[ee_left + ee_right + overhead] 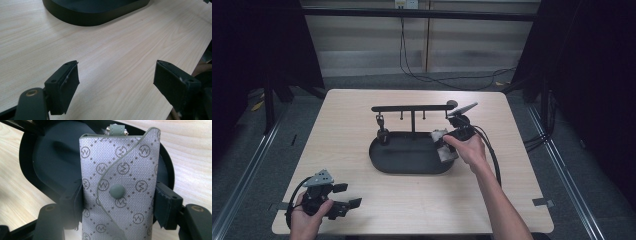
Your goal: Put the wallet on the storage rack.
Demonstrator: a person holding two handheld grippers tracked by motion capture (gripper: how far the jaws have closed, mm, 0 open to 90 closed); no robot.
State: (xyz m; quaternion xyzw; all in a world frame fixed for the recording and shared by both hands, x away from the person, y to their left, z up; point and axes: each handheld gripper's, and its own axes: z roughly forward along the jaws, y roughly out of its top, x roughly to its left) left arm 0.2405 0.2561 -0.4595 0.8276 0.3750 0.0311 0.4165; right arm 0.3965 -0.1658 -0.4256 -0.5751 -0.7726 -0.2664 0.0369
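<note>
A grey patterned key pouch point(120, 190) with a round snap button is clamped between the jaws of my right gripper point(117, 205), which is shut on it. In the high view the pouch point(441, 145) hangs over the right end of the black oval tray point(402, 162), and the right gripper point(451, 139) is held there by a hand. A black rack with a crossbar and hooks point(412, 108) rises from the tray's back. My left gripper point(351, 206) rests near the table's front left corner, its jaws wide open over bare wood point(116, 82).
The tray's curved front wall point(95, 18) lies ahead of the left gripper. Light wooden table point(522, 165) has free room at left, front and right. A small dark item hangs from a hook point(381, 131) at the tray's left. Cables run on the floor behind.
</note>
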